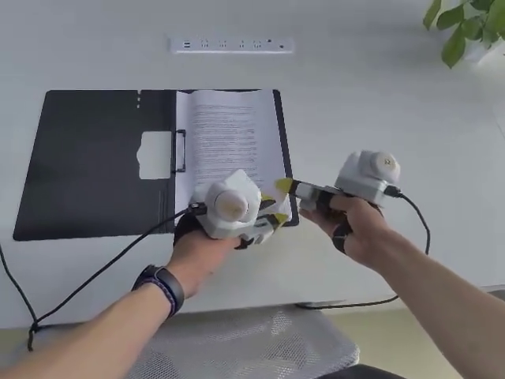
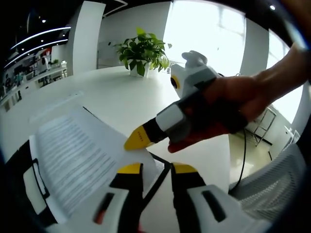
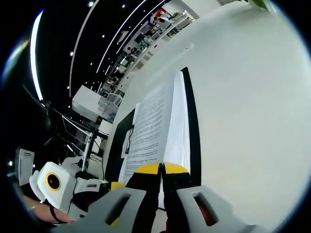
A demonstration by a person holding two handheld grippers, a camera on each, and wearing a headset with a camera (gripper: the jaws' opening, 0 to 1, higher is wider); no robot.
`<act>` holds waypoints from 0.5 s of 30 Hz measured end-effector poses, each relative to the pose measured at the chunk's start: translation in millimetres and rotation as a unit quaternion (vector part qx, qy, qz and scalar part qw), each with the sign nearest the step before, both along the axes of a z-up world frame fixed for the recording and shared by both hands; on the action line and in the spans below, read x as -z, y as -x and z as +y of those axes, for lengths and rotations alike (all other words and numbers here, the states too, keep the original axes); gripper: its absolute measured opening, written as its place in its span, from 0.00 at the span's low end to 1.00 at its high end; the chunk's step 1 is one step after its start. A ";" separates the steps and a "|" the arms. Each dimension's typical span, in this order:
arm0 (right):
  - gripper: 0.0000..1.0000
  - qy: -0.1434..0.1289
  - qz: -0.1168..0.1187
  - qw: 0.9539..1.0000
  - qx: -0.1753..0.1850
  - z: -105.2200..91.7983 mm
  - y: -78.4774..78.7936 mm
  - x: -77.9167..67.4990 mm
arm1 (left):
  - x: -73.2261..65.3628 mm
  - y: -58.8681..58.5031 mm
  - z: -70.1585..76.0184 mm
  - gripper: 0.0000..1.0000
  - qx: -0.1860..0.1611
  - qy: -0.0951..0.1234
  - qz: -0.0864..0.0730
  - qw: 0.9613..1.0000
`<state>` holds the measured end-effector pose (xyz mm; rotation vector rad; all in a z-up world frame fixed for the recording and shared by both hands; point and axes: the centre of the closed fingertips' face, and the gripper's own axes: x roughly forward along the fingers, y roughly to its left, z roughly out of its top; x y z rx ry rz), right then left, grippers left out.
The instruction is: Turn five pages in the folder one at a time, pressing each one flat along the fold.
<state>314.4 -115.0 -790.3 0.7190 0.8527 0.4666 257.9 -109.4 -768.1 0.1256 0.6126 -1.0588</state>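
Note:
A black folder [image 1: 95, 162] lies open on the white table, with a stack of printed pages [image 1: 225, 142] clipped on its right half. My right gripper [image 1: 283, 185] comes in from the right, shut, its yellow tips at the top page's right edge near the lower corner. Whether it pinches the sheet I cannot tell. In its own view the right gripper [image 3: 162, 168] has its jaws together just short of the page [image 3: 150, 131]. My left gripper [image 1: 274, 212] hovers over the lower right corner of the pages. Its jaws [image 2: 157, 169] stand slightly apart above the page [image 2: 73, 160], below the right gripper [image 2: 136, 139].
A white power strip [image 1: 231, 44] lies at the back of the table. A potted plant [image 1: 465, 28] stands at the far right corner. Cables trail from both grippers over the table's front edge, and a mesh chair seat [image 1: 260, 339] sits below it.

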 end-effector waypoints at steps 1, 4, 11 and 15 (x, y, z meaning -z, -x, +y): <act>0.00 0.001 -0.001 1.000 0.000 -0.1 0.0 0.1 | -0.9 0.0 1.7 0.23 -0.001 0.001 0.000 1.000; 0.00 0.001 -0.004 1.000 0.000 0.9 -0.1 -3.3 | -4.1 2.3 5.7 0.30 0.005 0.001 0.004 1.000; 0.00 0.002 -0.015 1.000 -0.002 3.4 -2.4 -13.0 | -5.4 -3.7 26.6 0.38 -0.007 -0.013 -0.001 1.000; 0.00 0.004 -0.024 1.000 -0.004 5.9 -3.9 -20.8 | -7.1 -7.6 40.9 0.40 -0.019 -0.016 -0.004 1.000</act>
